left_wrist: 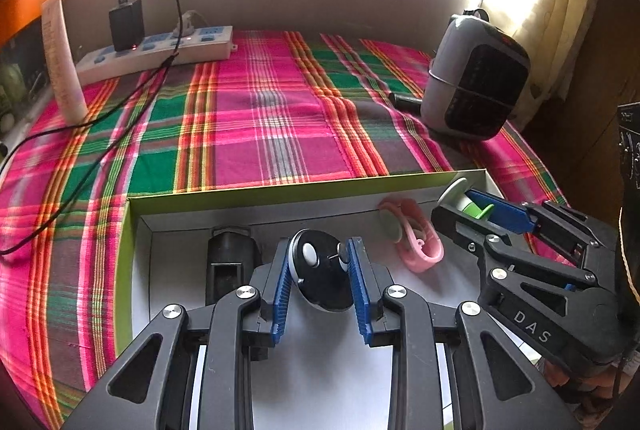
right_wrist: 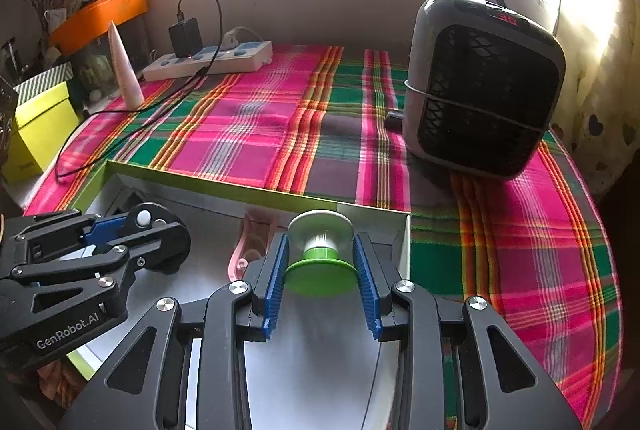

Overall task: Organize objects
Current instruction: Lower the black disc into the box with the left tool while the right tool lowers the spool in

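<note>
A shallow white box with a green rim [left_wrist: 256,192] lies on the plaid cloth. Over its floor my left gripper [left_wrist: 318,248] is shut on a black round disc [left_wrist: 320,282] with a white button, blue pads pressing both sides. To the right, my right gripper [right_wrist: 320,244] is shut on a green spool [right_wrist: 322,272] with a clear flange, held over the box's far right corner. Inside the box a black blocky piece [left_wrist: 228,262] lies at the left and a pink loop [left_wrist: 418,242] sits between the two grippers.
A grey and black fan heater [right_wrist: 480,86] stands on the cloth at the right. At the back left are a white power strip [left_wrist: 160,50] with a black charger and trailing cable, and a pale tube [left_wrist: 62,62]. A yellow-green box [right_wrist: 40,126] sits far left.
</note>
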The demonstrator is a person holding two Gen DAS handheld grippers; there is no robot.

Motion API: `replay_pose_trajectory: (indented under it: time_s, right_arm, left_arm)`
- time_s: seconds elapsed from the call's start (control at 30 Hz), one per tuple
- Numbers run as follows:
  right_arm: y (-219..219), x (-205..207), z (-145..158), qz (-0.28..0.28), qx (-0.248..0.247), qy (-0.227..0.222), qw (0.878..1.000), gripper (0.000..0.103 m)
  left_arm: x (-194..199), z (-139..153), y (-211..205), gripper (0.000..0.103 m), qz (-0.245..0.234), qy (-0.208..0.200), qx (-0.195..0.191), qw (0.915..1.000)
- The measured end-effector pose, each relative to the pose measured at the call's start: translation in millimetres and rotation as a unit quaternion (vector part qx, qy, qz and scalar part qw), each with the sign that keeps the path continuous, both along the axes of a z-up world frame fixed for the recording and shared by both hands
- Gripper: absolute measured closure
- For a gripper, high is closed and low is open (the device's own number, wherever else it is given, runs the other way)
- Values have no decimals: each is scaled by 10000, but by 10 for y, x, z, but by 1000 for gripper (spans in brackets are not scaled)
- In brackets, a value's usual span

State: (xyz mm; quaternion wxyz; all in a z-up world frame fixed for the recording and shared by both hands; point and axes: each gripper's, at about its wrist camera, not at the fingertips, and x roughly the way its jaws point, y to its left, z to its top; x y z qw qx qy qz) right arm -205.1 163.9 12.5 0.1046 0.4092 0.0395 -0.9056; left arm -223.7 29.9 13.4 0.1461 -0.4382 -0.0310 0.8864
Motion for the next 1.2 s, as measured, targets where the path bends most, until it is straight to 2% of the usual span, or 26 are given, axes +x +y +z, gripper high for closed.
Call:
replay_pose_trajectory:
  time_s: [0.6,0.93,1.07,1.2]
  right_arm:
    - [-29,-14,-4,16,0,-40,10000,68]
    - [22,9,16,-73,-214,-62,9997,68]
    - [43,20,47,-54,-366,-43,9993,56]
    - [33,42,61,-78,-340,-7,9994,55]
  left_arm:
    - [-23,-21,-4,76,10,-130,8,9999]
    - [-4,12,-35,66,21,-102,110,9999]
    - [8,29,-38,65,45,-75,85,9999]
    - [26,53,-50,64,69,-51,106,9999]
